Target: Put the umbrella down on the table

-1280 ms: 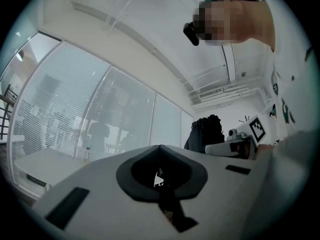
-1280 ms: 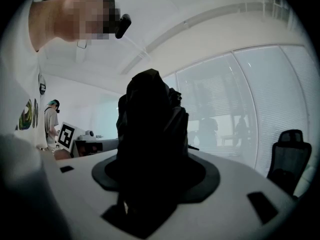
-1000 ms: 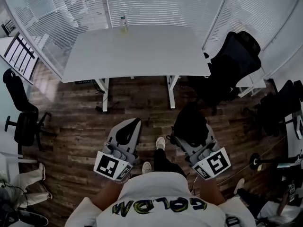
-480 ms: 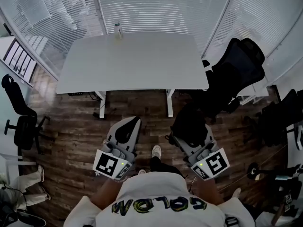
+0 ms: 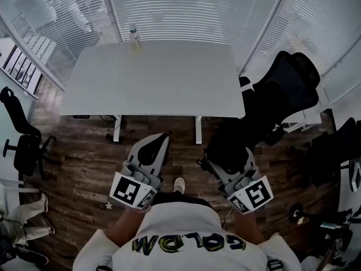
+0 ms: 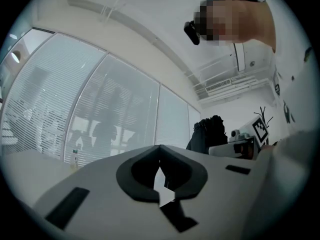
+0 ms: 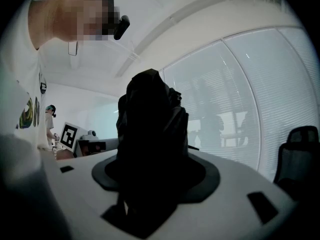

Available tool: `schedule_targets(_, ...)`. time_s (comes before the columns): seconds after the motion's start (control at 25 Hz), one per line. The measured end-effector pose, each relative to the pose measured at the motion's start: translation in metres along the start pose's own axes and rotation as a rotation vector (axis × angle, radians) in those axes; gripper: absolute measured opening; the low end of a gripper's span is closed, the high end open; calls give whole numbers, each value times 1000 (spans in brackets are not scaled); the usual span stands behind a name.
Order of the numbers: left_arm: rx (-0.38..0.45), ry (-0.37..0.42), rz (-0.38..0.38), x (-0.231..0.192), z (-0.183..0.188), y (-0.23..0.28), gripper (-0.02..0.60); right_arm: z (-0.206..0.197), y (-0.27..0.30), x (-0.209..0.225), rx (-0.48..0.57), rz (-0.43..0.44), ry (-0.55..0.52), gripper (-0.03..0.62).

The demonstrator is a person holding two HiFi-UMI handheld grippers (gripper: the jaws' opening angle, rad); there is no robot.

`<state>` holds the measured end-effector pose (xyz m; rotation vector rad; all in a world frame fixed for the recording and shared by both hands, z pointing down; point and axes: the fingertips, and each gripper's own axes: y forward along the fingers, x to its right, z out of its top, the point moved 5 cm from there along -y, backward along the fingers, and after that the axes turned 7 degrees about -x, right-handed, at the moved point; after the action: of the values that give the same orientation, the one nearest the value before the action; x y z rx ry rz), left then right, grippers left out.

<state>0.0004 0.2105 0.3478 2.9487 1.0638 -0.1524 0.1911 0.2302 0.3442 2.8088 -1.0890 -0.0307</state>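
Observation:
My right gripper [image 5: 224,154] is shut on a black folded umbrella [image 5: 228,144], held at waist height over the wooden floor. In the right gripper view the umbrella [image 7: 150,134] fills the gap between the jaws and rises above them. My left gripper [image 5: 161,140] is shut with nothing in it, and its jaw tips meet in the left gripper view [image 6: 160,149]. That view also shows the umbrella [image 6: 210,133] off to the right. The white table [image 5: 152,78] stands ahead of both grippers, a short way off.
A small bottle [image 5: 134,35] stands at the table's far edge by the blinds. A black office chair [image 5: 282,95] sits at the table's right end, another chair [image 5: 20,134] at the far left. Glass walls with blinds close off the room behind the table.
The table and the chairs have slid nearer in the head view as the person walks forward. Both grippers keep the same pose, and the umbrella stays in the right one.

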Motion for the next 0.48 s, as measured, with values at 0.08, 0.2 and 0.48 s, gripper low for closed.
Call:
schedule_targets(0.08, -3, 1, 4, -1, -1, 10, 11, -1, 1, 11, -1, 0, -2, 258)
schedule_targets(0.2, -6, 8, 2, -3, -1, 24, 11, -2, 3, 26, -4, -3, 9, 256)
schedule_targets(0.48, -1, -6, 11, -24, -4, 39, 11, -4, 29, 41, -16, 0, 15, 258)
